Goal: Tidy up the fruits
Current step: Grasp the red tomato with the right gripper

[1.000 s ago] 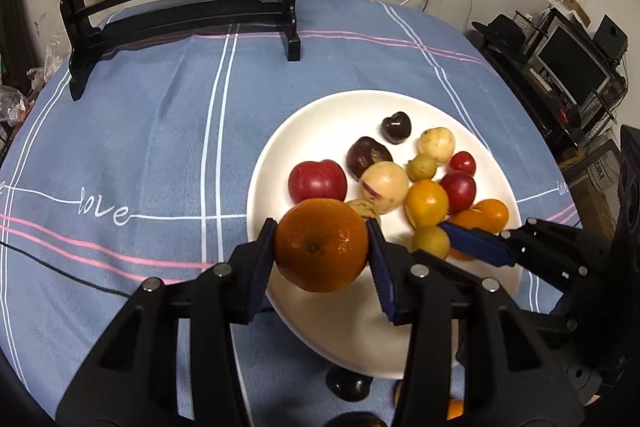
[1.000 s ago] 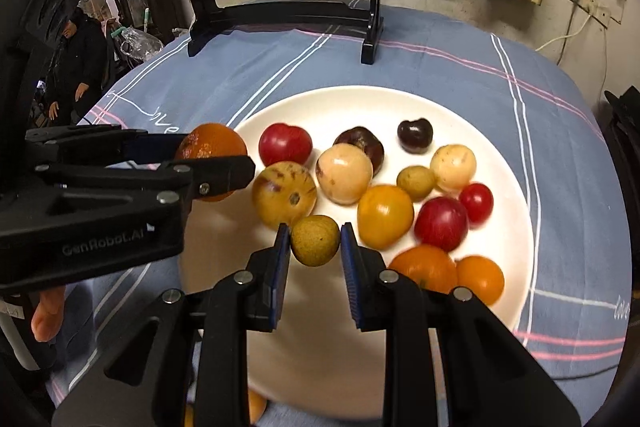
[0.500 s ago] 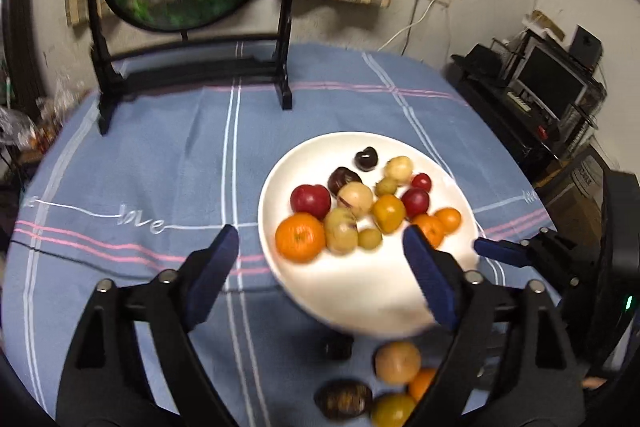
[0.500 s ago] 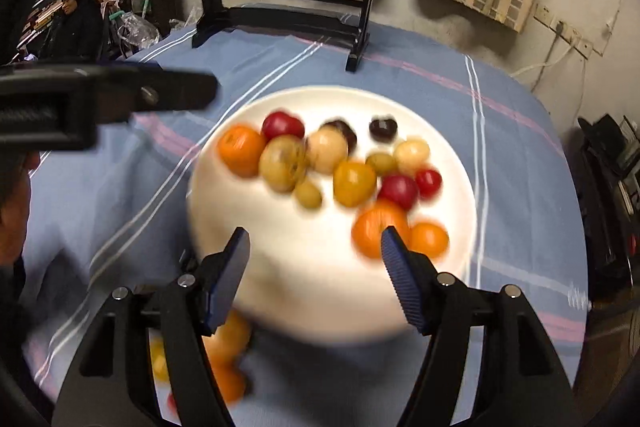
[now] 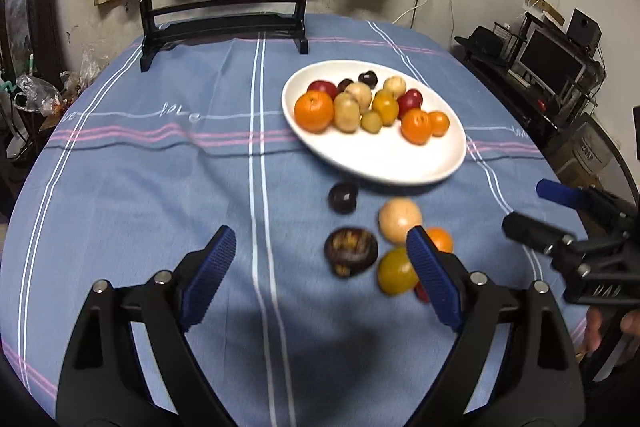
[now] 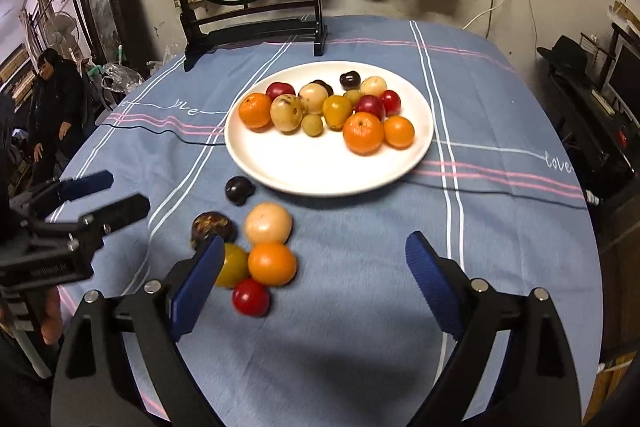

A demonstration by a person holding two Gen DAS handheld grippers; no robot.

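- Currently, the left gripper (image 5: 318, 273) is seen w/ jaws spread wide and nothing between them — only blue tablecloth (image 5: 140, 195) lies in the gap.
- Right gripper (image 6: 314, 277) jaws are opening; nothing is gripped, bare cloth is framed between the blue pads.
- A white plate (image 6: 320, 175) sits mid-table, loaded toward its far half w/ fruit: three oranges, e.g. a big orange (image 6: 363, 133), plus pale, yellow, red and dark pieces; near half of the plate is bare.
- Loose fruit is clustered on the cloth just in front of the plate's near-left rim: a small dark fruit (image 6: 239, 189), a brown mangosteen-like fruit (image 6: 212, 225), a pale round fruit (image 6: 268, 223), a small orange (image 6: 272, 263), a yellow fruit (image 6: 234, 265) and a red fruit (image 6: 251, 297). Most are touching or nearly so; the small dark fruit lies slightly apart.
- In the left wrist view the same cluster is partly hidden by that gripper's right-hand finger.
- A round goldfish screen on a black stand (image 5: 224, 23) is stood at the table's far edge.
- Some blur is noted on the near fruit.
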